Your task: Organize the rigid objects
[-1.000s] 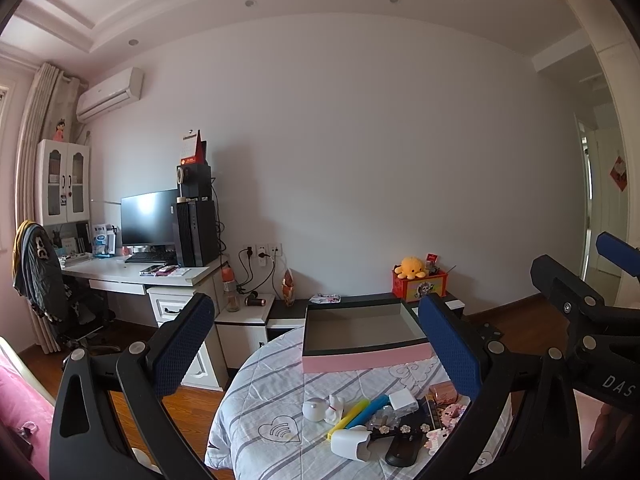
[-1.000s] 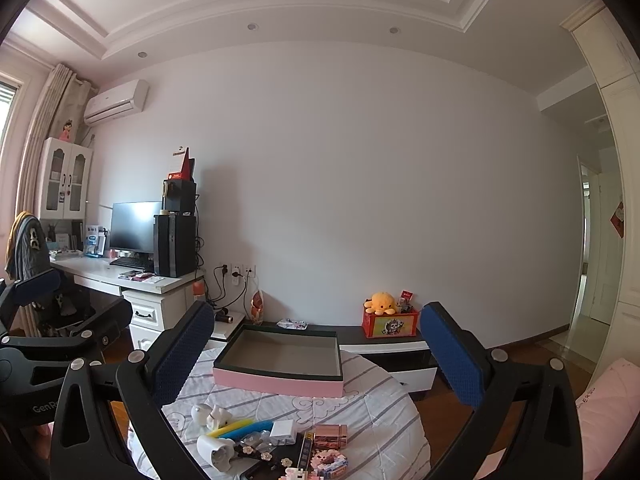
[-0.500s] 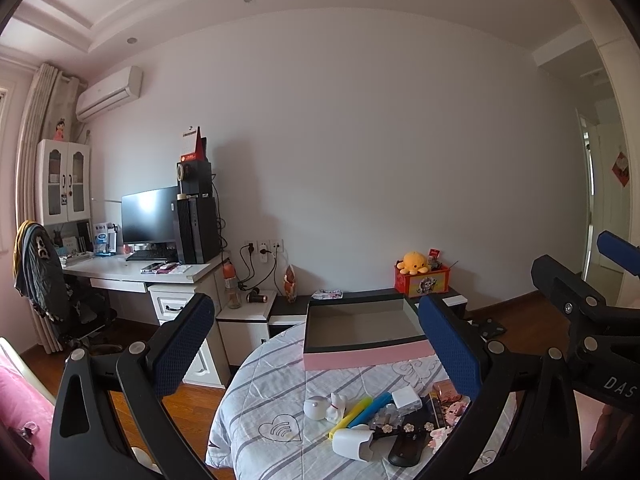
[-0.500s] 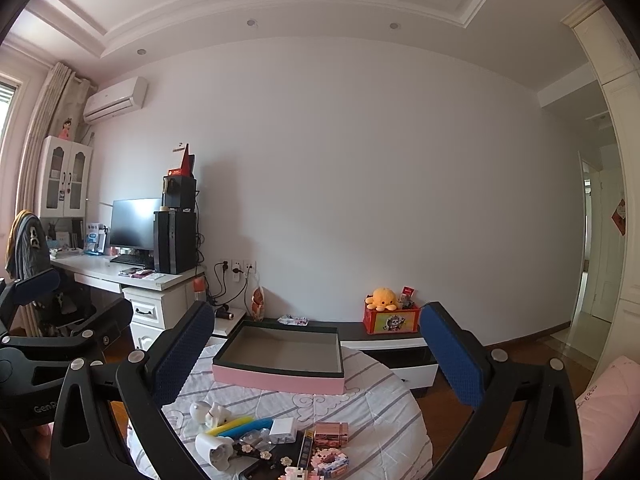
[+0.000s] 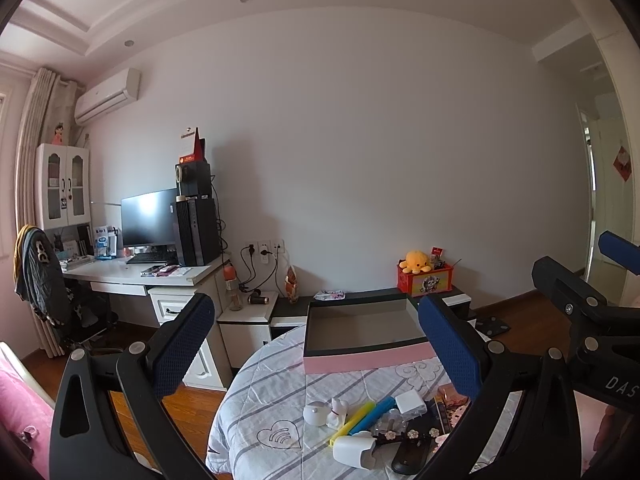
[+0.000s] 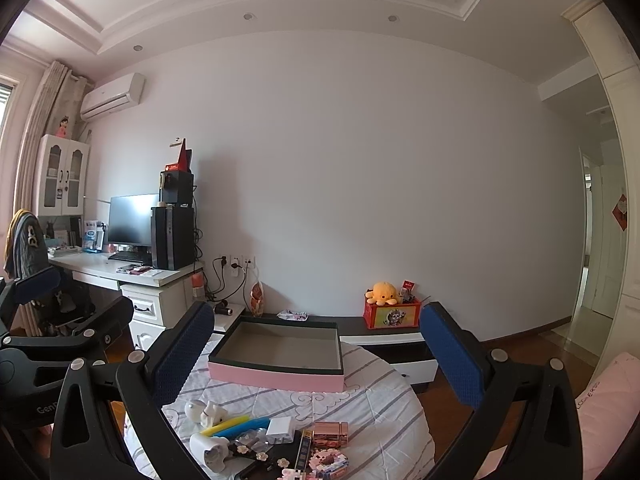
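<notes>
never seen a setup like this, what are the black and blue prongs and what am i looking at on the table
The prongs are two handheld grippers, one in each of a person's hands, each with a fisheye camera looking along its fingers. One picture is from the left gripper, the other from the right gripper. Both are open and hold nothing. They hover above a round table under a striped cloth. On it sit an empty pink box at the far side and, nearer, small clutter: yellow and blue sticks, a white cube, a rose-gold case.

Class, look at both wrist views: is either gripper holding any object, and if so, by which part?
Nothing is held. The left gripper and right gripper are both open and empty, above the table's small items.
</notes>
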Demonstrator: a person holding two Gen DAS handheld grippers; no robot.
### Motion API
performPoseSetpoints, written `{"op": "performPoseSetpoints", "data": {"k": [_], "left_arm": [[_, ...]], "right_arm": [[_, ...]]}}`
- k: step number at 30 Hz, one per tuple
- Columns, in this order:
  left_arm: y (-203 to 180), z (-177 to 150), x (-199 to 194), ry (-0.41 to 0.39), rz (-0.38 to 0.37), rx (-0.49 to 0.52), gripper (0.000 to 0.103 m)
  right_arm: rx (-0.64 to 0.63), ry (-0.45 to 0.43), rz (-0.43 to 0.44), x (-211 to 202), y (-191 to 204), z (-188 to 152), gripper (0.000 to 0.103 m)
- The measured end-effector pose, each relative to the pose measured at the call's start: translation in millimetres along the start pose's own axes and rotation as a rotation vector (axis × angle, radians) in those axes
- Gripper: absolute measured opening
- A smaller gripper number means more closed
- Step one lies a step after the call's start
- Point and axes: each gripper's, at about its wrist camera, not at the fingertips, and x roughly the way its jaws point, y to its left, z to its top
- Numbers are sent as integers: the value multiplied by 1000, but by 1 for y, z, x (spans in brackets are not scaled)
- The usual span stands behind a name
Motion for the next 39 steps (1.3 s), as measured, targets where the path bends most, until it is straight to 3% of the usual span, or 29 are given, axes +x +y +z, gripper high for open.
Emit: {"op": "performPoseSetpoints", "data": {"k": [8, 11, 15, 21, 24, 39], "left_arm": [[0, -3, 9, 10, -11, 1, 103], [3, -14, 20, 47, -54, 3, 103], [10, -51, 49, 182, -46, 22, 103], [11, -121, 98, 448, -141, -19, 103], [-1, -147, 118, 528, -155, 4, 103], [-13, -197, 173, 658, -168, 25, 103]], "right_arm": [[-2, 11, 14, 10, 2, -5, 103], [-16, 43, 15, 21, 2, -16, 103], [-28, 146, 16, 47, 0, -47, 103], [-29, 382, 33, 96, -6, -124, 103], [-21, 463, 36, 110, -13, -154, 103], [15, 583, 40, 137, -38, -200, 103]]}}
